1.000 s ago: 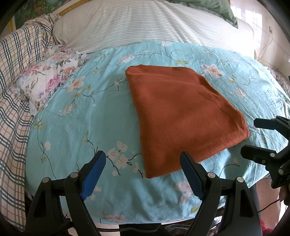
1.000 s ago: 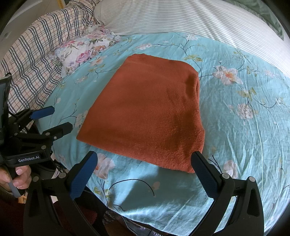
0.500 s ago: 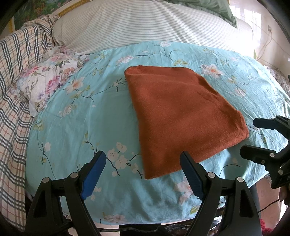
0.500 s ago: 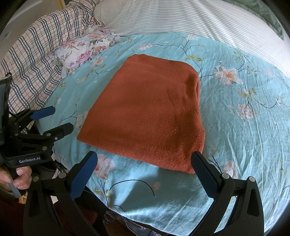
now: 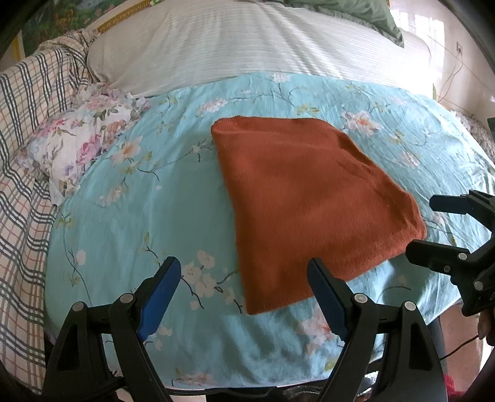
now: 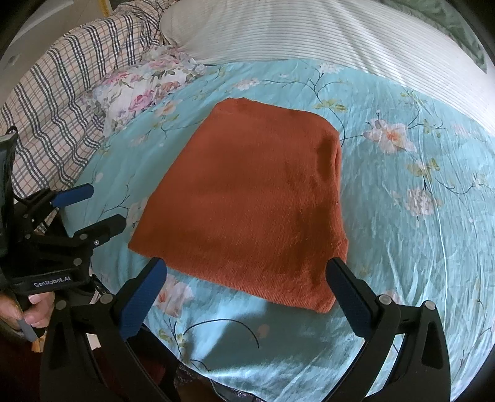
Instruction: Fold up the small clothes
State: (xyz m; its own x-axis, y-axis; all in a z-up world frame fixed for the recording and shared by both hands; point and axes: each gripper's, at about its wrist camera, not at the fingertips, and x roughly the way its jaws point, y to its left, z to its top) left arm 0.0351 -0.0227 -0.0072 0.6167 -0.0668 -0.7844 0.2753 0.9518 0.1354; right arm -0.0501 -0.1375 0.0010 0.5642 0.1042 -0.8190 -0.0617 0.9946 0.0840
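I hold a hand-held gripper in each hand above the near edge of a bed. My left hand-held gripper [image 5: 244, 284] has its two blue-padded fingers spread wide with nothing between them. It hovers over the turquoise floral bedspread [image 5: 139, 216], and its right finger lies over the near edge of the folded cloth. My right hand-held gripper [image 6: 247, 287] is also spread wide and holds nothing. Its fingers sit to either side of the cloth's near edge, above it.

The rust-orange folded garment [image 6: 250, 204] lies flat on the bedspread, roughly in the middle of the bed, folded into a neat four-sided shape. Its knit surface looks smooth, with a soft rolled fold along its right side in the right wrist view. In the left wrist view the garment [image 5: 306, 198] sits to the right of centre.

At the far left a white pillow with pink flowers [image 5: 80, 145] rests on the bed. Beyond it and to the left is a checked blanket [image 5: 27, 117]. Across the far side stretches a white cover with thin stripes [image 5: 263, 46]. A green cushion [image 5: 371, 15] shows at the far right corner.
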